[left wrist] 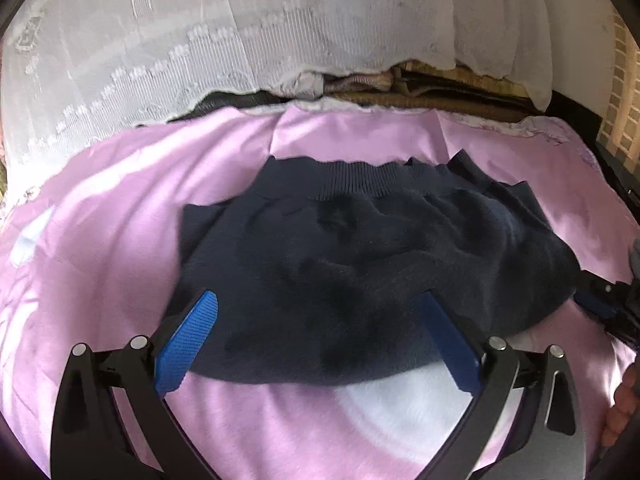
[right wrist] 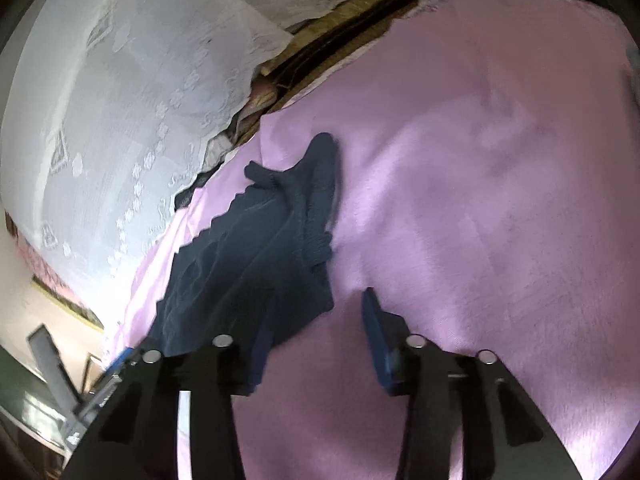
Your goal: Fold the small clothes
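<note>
The sweater [left wrist: 360, 272] lies bunched on the pink sheet [left wrist: 100, 240], roughly doubled and not yet neat. The left gripper [left wrist: 320, 340] is spread, hovering over its near edge. The right gripper [right wrist: 316, 336] is part spread at its corner; blur hides whether it pinches cloth.

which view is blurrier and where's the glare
Right wrist view is blurrier: the right tool and navy garment smear, and the frame is tilted. Left wrist view is sharper; glare whitens the pink sheet near the left tool, and the lace curtain bows with fisheye distortion.
</note>
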{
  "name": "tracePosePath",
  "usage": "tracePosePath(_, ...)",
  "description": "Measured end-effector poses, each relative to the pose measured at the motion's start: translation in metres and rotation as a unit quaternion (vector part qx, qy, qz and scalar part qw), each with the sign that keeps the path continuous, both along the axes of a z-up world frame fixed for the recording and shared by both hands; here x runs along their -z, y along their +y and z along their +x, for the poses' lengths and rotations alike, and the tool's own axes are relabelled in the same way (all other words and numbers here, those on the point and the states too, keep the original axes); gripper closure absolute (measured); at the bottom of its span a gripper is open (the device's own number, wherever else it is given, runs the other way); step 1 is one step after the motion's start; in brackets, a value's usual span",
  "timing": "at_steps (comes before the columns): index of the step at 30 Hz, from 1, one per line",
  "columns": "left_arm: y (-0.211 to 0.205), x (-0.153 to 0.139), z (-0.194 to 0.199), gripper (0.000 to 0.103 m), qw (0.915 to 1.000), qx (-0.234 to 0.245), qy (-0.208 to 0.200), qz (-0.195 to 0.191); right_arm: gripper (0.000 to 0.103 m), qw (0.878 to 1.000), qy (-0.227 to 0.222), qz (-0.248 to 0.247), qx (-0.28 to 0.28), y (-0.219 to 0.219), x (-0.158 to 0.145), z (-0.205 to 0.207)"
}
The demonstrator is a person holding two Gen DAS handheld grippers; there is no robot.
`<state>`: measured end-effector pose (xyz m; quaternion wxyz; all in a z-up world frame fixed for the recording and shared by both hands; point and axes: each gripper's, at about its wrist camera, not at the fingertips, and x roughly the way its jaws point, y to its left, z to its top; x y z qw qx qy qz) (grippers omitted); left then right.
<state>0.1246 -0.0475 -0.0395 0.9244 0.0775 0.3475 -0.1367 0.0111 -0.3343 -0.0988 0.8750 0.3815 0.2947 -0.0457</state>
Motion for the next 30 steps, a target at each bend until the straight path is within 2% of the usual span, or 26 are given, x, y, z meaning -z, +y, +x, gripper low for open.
tracePosePath(3,-0.008,0.013,0.014,0.004,0.9996,-0.013,0.021,0.016,0.064,1.0,-0.002,0.007,0.002,-0.005,0.003,0.008)
tracePosePath(4,-0.01,0.021,0.021,0.004,0.9989,-0.012,0.04,0.022,0.064,1.0,-0.001,0.005,0.001,-0.005,0.003,0.013)
tracePosePath(7,-0.005,0.027,0.026,0.004,0.9983,-0.01,0.057,0.01,0.063,1.0,0.0,-0.002,-0.003,-0.005,0.003,0.024)
tracePosePath(11,-0.009,0.029,0.024,0.004,0.9984,-0.013,0.047,0.028,0.063,1.0,0.0,0.01,-0.006,-0.009,0.006,0.042)
tracePosePath(18,-0.007,0.03,0.025,0.004,0.9984,-0.014,0.048,0.026,0.065,1.0,0.001,0.005,-0.014,-0.006,0.007,0.063)
tracePosePath(21,-0.007,0.029,0.024,0.004,0.9985,-0.014,0.048,0.025,0.072,1.0,-0.001,-0.001,-0.015,-0.004,0.006,0.063)
tracePosePath(25,-0.004,0.028,0.023,0.004,0.9988,-0.009,0.047,0.014,0.079,1.0,-0.016,-0.015,-0.012,-0.002,0.0,0.058)
tracePosePath(30,0.005,0.023,0.019,0.005,0.999,0.002,0.042,-0.013,0.079,0.998,-0.03,-0.049,-0.013,0.007,-0.012,0.055)
